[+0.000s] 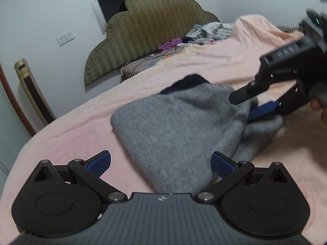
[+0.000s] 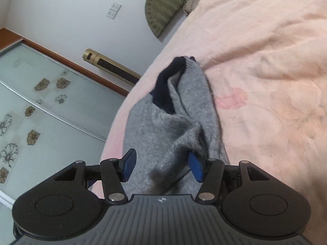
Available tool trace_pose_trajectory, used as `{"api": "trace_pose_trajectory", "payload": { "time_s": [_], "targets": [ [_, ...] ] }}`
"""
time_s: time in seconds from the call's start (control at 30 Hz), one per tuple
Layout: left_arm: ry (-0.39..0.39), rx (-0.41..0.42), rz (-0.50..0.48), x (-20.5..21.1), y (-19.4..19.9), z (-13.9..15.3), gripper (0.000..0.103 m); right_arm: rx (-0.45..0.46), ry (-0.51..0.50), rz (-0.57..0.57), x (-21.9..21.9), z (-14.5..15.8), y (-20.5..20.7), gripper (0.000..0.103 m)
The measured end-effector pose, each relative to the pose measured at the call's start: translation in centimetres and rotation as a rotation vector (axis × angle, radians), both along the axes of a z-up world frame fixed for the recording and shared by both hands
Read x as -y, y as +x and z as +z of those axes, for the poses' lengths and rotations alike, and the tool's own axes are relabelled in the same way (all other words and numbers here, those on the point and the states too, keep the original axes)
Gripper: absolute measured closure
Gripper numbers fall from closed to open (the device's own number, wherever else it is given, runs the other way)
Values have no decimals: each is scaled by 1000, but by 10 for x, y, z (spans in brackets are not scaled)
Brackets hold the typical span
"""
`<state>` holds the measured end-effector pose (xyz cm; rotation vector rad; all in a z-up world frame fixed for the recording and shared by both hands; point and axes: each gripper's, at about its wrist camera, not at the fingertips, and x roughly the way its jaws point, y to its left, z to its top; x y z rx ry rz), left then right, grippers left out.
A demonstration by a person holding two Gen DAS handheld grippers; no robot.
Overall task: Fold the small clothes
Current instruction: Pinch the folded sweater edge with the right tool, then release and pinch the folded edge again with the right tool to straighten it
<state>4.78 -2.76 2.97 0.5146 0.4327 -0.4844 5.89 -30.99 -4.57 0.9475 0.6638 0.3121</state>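
1. A small grey knit garment [image 1: 173,126] with a dark navy collar [image 2: 165,87] lies on the pink blanket [image 1: 204,61] that covers the bed, roughly mid-frame in the left wrist view and running from 6 o'clock up toward 12 in the right wrist view.
2. The left gripper [image 1: 160,163] sits low at 6 o'clock of its own view, its blue-padded fingers [image 1: 100,162] spread wide apart. The near end of the grey knit lies between them, but neither pad is pressed on it.
3. The right gripper [image 2: 161,167] has its jaws apart as well. A raised fold of the grey knit stands between the pads; the cloth touches the right-hand pad [image 2: 195,168], while the other pad stands clear of it.
4. In the left wrist view the right gripper [image 1: 257,104] comes in from 3 o'clock, with one black finger above the cloth and a blue pad against the garment's far bunched edge.
5. The garment is rumpled, not flat: one side is folded up into a ridge, and the navy collar points toward 12 o'clock in the right wrist view.
6. At 11 o'clock of the left wrist view stands an olive padded headboard [image 1: 147,30], with a heap of loose clothes [image 1: 204,32] near it at 1 o'clock.
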Motion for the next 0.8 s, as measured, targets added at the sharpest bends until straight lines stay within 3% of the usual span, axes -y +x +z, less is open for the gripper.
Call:
{"api": "trace_pose_trajectory", "payload": {
  "time_s": [0.2, 0.37, 0.53, 0.57, 0.6, 0.67, 0.8],
  "targets": [
    [54, 11, -40, 13, -4, -15, 0, -49, -37, -23, 1, -2, -16, 49],
    [72, 23, 20, 16, 3, -24, 0, -57, 59, -88, 13, -12, -9, 49],
    [66, 47, 52, 9, 1, -22, 0, -34, 17, -59, 5, -11, 15, 49],
    [66, 47, 54, 8, 1, -21, 0, -34, -19, -49, 1, -9, 17, 63],
    [64, 42, 54, 8, 0, -21, 0, -36, -72, -40, -3, -5, 19, 87],
    [52, 27, 50, 6, 0, -18, 0, -46, -156, -45, -7, 0, 16, 91],
    [22, -8, 29, 1, 0, -14, 0, -15, -164, -79, 2, 7, -9, 94]
  ]
}}
